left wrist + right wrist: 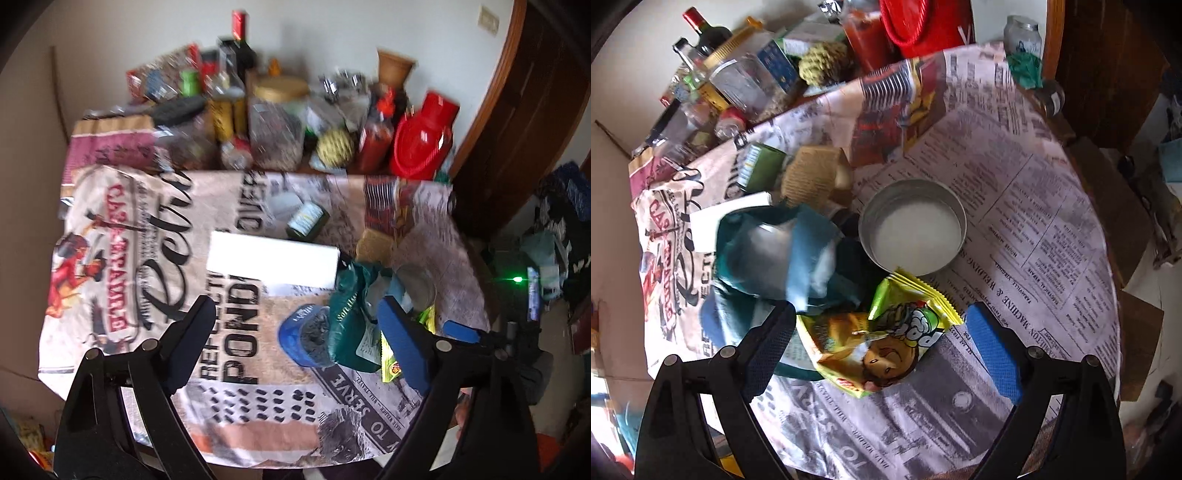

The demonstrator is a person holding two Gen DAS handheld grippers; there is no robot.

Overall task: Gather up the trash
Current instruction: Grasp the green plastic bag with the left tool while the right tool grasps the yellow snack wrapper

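Above a table spread with a newsprint-patterned cloth [1015, 206], the left gripper [299, 332] hangs spread wide and empty over a blue lid [295, 339] and green bag [351, 310]; the right gripper [882, 339], also spread, angles steeply down, straddling a yellow-green snack wrapper [886, 339] without pinching it.

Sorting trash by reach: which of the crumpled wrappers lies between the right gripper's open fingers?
The yellow-green snack wrapper with the cartoon face; it sits between the right gripper fingers, while the dark green bag lies farther left.
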